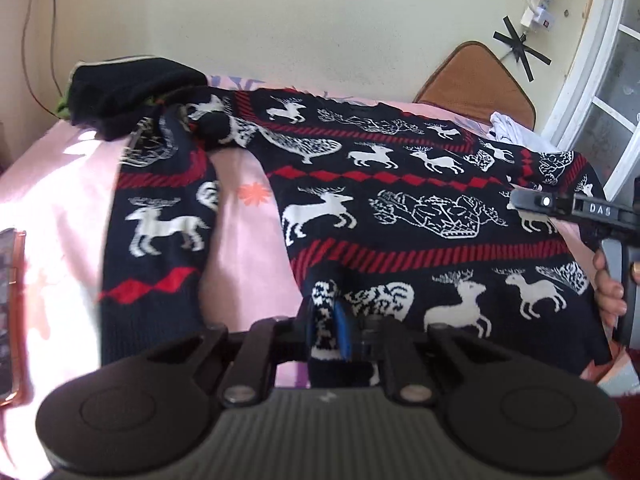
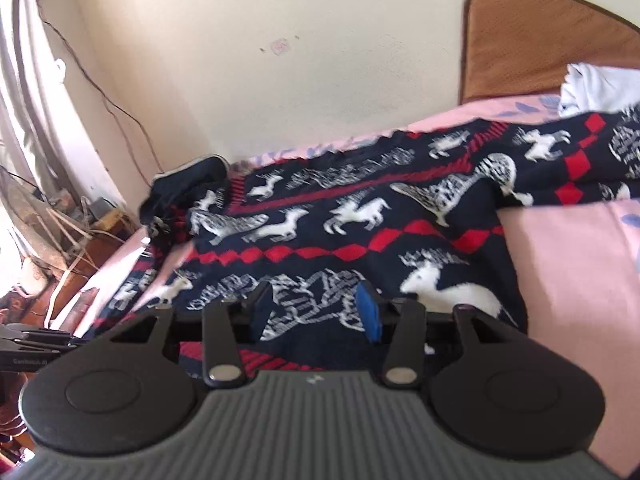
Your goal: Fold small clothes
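A navy knit sweater (image 1: pixel 400 208) with white reindeer and red bands lies spread on the pink bed sheet (image 1: pixel 240 248). One sleeve (image 1: pixel 156 232) runs down on the left, apart from the body. My left gripper (image 1: pixel 326 328) is shut on a pinch of the sweater's lower edge, with fabric bunched between its pads. In the right wrist view the sweater (image 2: pixel 360 220) fills the middle. My right gripper (image 2: pixel 316 312) hangs just over it with its jaws apart and only flat knit showing between them. A hand (image 1: pixel 608 288) holds that gripper at the sweater's right side.
A pile of dark folded clothes (image 1: pixel 120 84) sits at the far left corner of the bed, against the wall. A white garment (image 2: pixel 592 84) lies by a brown cushion (image 2: pixel 540 40) at the far right. A phone (image 1: pixel 8 312) rests at the left edge. Cables and clutter (image 2: pixel 72 240) crowd the floor beside the bed.
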{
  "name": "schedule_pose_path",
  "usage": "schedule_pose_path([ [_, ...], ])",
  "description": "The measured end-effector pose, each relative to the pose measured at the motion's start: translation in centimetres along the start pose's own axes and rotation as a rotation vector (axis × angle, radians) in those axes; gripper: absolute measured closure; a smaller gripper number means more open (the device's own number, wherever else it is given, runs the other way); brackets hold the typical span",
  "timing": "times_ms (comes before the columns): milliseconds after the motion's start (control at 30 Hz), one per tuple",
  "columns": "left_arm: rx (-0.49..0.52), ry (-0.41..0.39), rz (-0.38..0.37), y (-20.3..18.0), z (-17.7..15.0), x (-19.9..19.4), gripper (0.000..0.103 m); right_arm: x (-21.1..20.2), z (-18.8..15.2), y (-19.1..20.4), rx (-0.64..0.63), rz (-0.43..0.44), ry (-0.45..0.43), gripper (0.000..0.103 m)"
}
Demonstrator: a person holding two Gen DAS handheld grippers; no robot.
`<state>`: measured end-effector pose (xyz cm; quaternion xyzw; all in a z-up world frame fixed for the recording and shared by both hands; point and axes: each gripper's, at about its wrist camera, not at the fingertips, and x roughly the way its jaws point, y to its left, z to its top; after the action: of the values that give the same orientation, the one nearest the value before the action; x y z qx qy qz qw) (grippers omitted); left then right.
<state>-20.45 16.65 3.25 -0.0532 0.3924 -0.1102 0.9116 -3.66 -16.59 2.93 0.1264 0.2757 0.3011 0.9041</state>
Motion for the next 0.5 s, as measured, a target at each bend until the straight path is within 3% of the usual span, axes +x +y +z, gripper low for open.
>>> schedule_pose_path([
  [67,0.021,0.039,0.032,0.1,-0.6,-0.3,0.087,-0.2,0.0,1.1,-0.05,0.012,0.002,0.05],
  [133,0.036,0.062,0.135,0.1,-1.1,0.3,0.082,0.3,-0.7,1.8,-0.094,0.016,0.041,0.045],
  [167,0.024,0.053,0.149,0.4,-1.0,0.3,0.077,0.9,-1.2,2.0,-0.115,0.013,0.077,0.045],
  [233,-0.026,0.007,0.108,0.9,-0.3,-0.3,0.077,1.8,-2.6,2.2,-0.151,-0.008,0.137,0.045],
  [333,-0.034,-0.091,0.027,0.2,1.5,-1.1,0.071,0.5,-3.4,2.8,-0.21,-0.004,0.125,0.044],
  [367,-0.019,-0.111,0.013,-0.3,2.2,-1.0,0.066,0.0,-3.5,2.7,-0.205,0.001,0.122,0.045],
  [500,0.035,-0.135,-0.06,-2.9,5.2,1.7,0.065,-1.7,-3.6,1.1,-0.121,-0.023,0.106,0.044],
])
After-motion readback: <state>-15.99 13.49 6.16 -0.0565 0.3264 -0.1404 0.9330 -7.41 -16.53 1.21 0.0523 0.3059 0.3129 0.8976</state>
